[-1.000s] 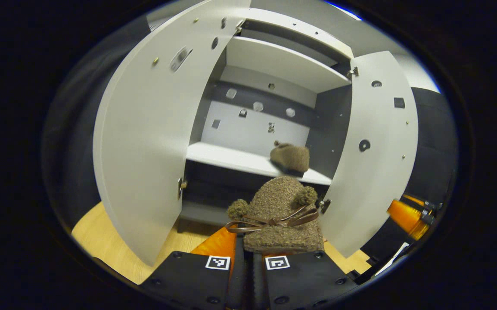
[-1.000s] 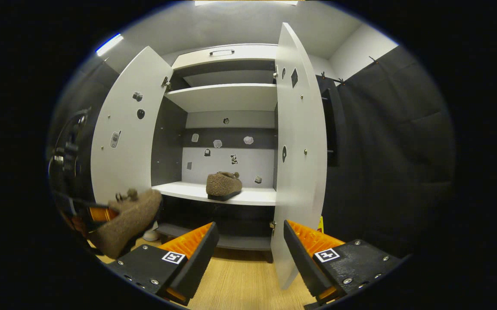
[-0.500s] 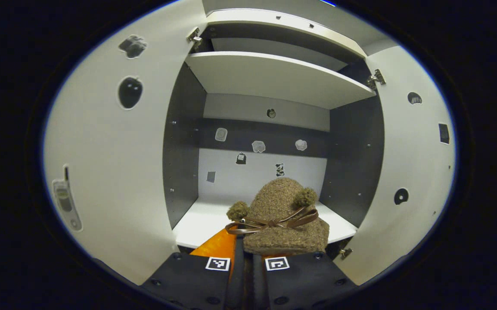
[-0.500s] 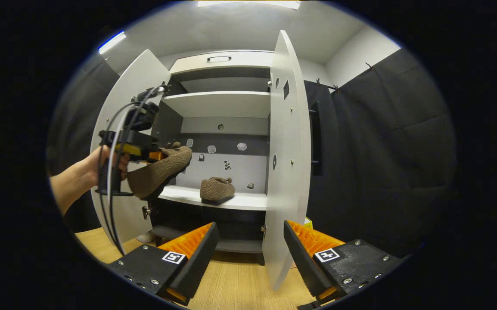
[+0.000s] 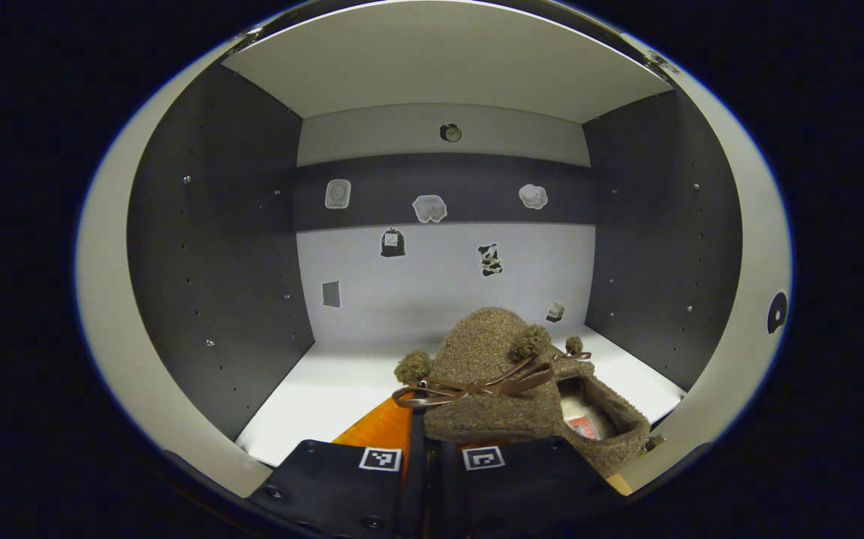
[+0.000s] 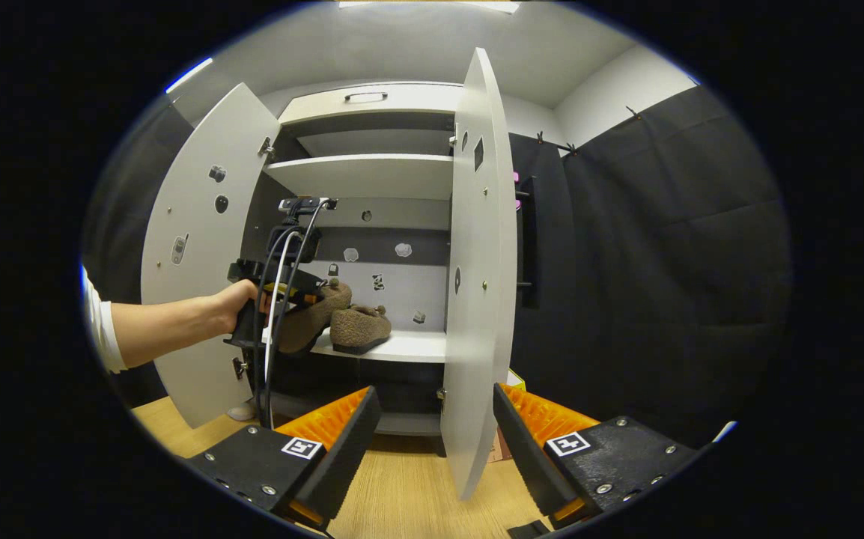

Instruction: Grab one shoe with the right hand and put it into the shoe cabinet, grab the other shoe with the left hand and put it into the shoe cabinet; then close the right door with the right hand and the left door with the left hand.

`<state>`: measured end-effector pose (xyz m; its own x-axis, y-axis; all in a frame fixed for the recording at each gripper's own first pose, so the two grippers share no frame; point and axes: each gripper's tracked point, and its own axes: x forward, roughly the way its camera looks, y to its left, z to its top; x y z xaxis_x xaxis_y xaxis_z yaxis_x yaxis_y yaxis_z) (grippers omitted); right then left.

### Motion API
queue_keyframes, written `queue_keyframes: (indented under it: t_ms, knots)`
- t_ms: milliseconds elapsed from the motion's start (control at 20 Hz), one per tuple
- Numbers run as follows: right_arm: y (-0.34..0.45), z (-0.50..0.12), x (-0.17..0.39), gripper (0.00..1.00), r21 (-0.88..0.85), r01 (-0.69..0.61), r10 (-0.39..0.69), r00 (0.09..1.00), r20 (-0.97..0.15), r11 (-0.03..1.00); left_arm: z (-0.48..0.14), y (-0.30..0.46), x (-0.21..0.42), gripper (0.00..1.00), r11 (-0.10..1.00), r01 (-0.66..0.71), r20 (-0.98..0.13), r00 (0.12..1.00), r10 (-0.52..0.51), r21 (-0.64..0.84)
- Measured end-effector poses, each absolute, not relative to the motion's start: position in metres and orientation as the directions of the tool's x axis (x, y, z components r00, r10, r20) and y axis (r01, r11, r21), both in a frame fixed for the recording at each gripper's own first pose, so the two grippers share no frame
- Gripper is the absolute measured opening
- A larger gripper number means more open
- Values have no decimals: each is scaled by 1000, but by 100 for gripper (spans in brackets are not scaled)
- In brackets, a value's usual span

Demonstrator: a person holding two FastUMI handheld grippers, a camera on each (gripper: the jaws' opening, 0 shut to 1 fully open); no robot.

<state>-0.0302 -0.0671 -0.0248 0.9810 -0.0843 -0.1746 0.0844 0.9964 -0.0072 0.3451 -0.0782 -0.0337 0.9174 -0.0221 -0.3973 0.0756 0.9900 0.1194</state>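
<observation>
Over the shelf, left tool grips a shoe.

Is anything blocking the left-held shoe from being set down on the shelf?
Nothing visible blocks it. The left gripper holds the second shoe over the white shelf, whose left part is bare. The first shoe already sits on it to the right, close beside, so the only concern is bumping it.

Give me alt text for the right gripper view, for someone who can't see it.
A hand reaches from the left holding a gripper that carries a fuzzy brown shoe over a white shelf in an open shoe cabinet, beside a matching shoe. Both white doors stand open, and the camera's own gripper is open in the foreground above a wooden floor.
</observation>
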Motion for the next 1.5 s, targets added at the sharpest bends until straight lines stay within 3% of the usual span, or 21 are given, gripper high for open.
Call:
queue_keyframes:
  t_ms: [150, 300, 500, 650, 700, 750, 950, 1000, 1150, 1300, 1500]
  knots:
    - [-62, -24, -31, 93, -3, 79, -78, 981, -179, 997, -36, -59, 371, 16, 991, 35, -416, 909, 22, 131]
    - [-54, -26, -32, 93, 4, 59, -58, 980, -190, 998, -59, -53, 393, 16, 971, 57, -456, 888, 57, 232]
    - [-56, -27, -36, 93, 3, 73, -71, 977, -199, 997, -88, -58, 399, 17, 999, -36, -614, 789, 17, -19]
    - [-61, -22, -40, 93, 0, 86, -85, 979, -186, 996, -88, -30, 406, 31, 993, -114, -618, 783, 72, -30]
    - [-63, -20, -41, 93, -5, 89, -89, 979, -181, 996, -87, -26, 406, 30, 992, -120, -617, 783, 80, -25]
    - [-65, -19, -40, 93, -8, 90, -90, 980, -178, 996, -84, -29, 403, 43, 993, -116, -612, 788, 69, -37]
    - [-67, -20, -35, 93, -6, 86, -86, 981, -174, 996, -84, -30, 397, 66, 996, -76, -619, 785, 38, -35]
    - [-66, -21, -35, 93, -1, 82, -81, 981, -174, 997, -82, -29, 395, 61, 997, -70, -613, 789, 44, -18]
    - [-61, -20, -31, 93, 8, 61, -58, 984, -168, 998, -74, -26, 389, 80, 997, -73, -592, 803, 72, 22]
    - [-53, -19, -27, 93, 17, 36, -33, 987, -159, 999, -66, -23, 381, 92, 995, -90, -564, 820, 98, 41]
    - [-44, -18, -23, 93, 25, 2, 2, 988, -152, 1000, -53, -31, 363, 96, 997, -76, -539, 839, 75, 20]
